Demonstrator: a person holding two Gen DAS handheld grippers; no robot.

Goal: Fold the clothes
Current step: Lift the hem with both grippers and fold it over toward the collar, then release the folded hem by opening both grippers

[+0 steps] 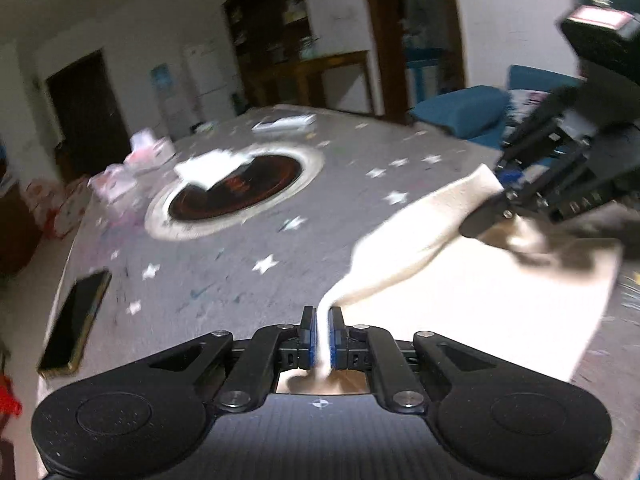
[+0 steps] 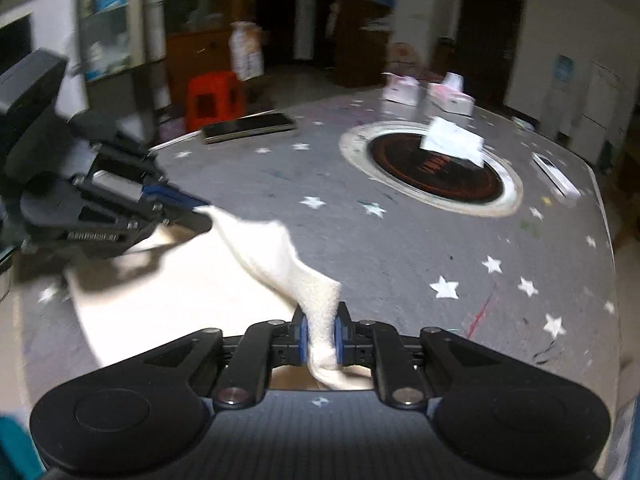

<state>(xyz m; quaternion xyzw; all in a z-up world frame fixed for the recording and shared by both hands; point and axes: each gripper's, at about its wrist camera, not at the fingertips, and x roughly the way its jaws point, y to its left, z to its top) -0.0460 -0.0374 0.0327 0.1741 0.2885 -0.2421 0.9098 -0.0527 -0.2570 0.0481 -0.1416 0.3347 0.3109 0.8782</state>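
Left wrist view: the left gripper point(image 1: 322, 334) pinches a fold of the cream cloth point(image 1: 472, 300) between its blue pads, and the right gripper point(image 2: 320, 334) clamps another bunch of it (the frames are blurred). The cloth lies on the grey star-patterned tablecloth point(image 1: 240, 240), nearer the grippers than the round dark hob point(image 1: 236, 188). A phone point(image 1: 76, 320) rests at the table's edge, left of the hob.

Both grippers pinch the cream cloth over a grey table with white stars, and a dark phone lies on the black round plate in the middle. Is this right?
Not quite. The phone lies on the table near its edge, not on the round plate; the left wrist view shows it. White paper lies on the plate. Both the left gripper and right gripper do pinch the cloth.
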